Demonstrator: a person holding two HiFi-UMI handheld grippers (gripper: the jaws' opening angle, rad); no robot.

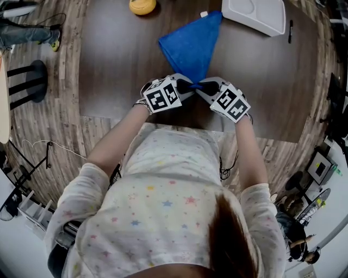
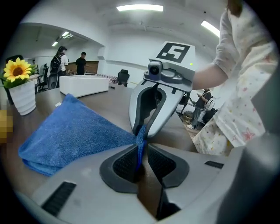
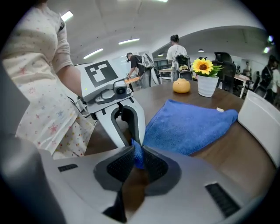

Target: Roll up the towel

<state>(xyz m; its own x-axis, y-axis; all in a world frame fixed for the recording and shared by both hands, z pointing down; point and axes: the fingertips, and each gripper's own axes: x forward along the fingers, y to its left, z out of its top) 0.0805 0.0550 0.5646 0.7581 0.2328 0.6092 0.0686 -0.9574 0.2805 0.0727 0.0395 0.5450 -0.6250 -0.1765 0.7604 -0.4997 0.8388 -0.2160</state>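
Note:
A folded blue towel [image 1: 193, 46] lies on the brown table [image 1: 119, 65], its near corner pointing at the person. Both grippers meet at that corner. My left gripper [image 1: 188, 87] is shut on the towel [image 2: 74, 131], with a thin blue edge pinched between its pads [image 2: 129, 164]. My right gripper [image 1: 202, 87] is shut on the same corner, with blue cloth bunched between its pads [image 3: 153, 164]. The two face each other tip to tip: the right gripper [image 2: 151, 127] fills the left gripper view, and the left gripper [image 3: 133, 135] fills the right gripper view. The towel [image 3: 188, 124] spreads away behind them.
A white tray [image 1: 255, 13] sits at the far right of the table, a black pen [image 1: 290, 31] beside it. A yellow round object [image 1: 142, 5] and a sunflower pot [image 3: 205, 78] stand at the far edge. The table's near edge [image 1: 163, 120] runs just under the grippers.

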